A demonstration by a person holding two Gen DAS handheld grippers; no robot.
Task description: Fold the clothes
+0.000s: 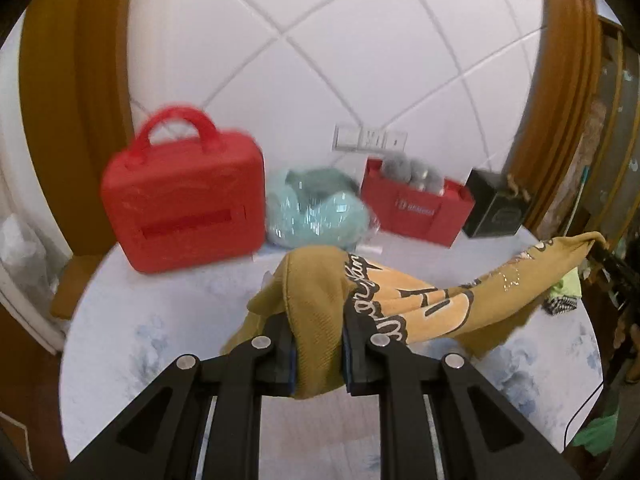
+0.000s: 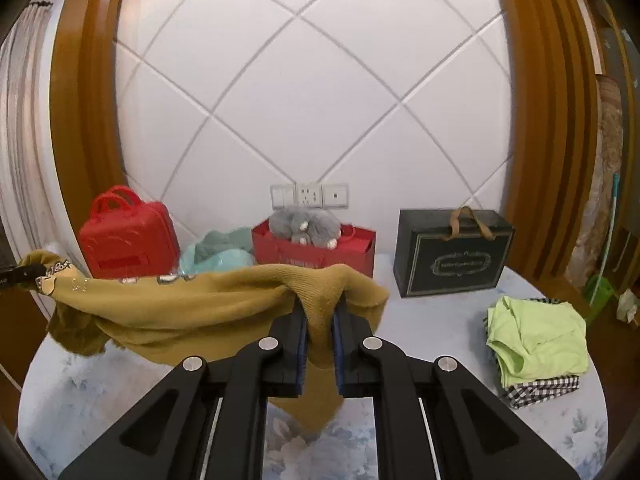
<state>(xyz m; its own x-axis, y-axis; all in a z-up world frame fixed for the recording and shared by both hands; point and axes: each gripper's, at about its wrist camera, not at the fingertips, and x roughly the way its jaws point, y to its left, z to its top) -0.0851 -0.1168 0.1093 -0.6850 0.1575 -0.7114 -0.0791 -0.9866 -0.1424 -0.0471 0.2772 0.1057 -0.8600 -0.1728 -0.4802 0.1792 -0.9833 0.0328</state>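
A mustard-yellow garment [image 1: 404, 300] with printed lettering hangs stretched in the air between both grippers, above the round pale-blue table [image 1: 132, 344]. My left gripper [image 1: 318, 320] is shut on one bunched end of it. In the right wrist view the same garment [image 2: 180, 312] sags leftward from my right gripper [image 2: 320, 308], which is shut on its other end. The left gripper's black tip [image 2: 24, 272] shows at the far left of that view, and the right gripper's tip [image 1: 604, 256] shows at the far right of the left wrist view.
Along the table's back stand a red case [image 2: 128, 232], a teal bundle [image 2: 220, 256], a red bag [image 2: 316, 256] holding a grey plush toy [image 2: 304, 226], and a black gift box [image 2: 450, 254]. A folded stack with a lime-green top [image 2: 536, 344] lies at the right.
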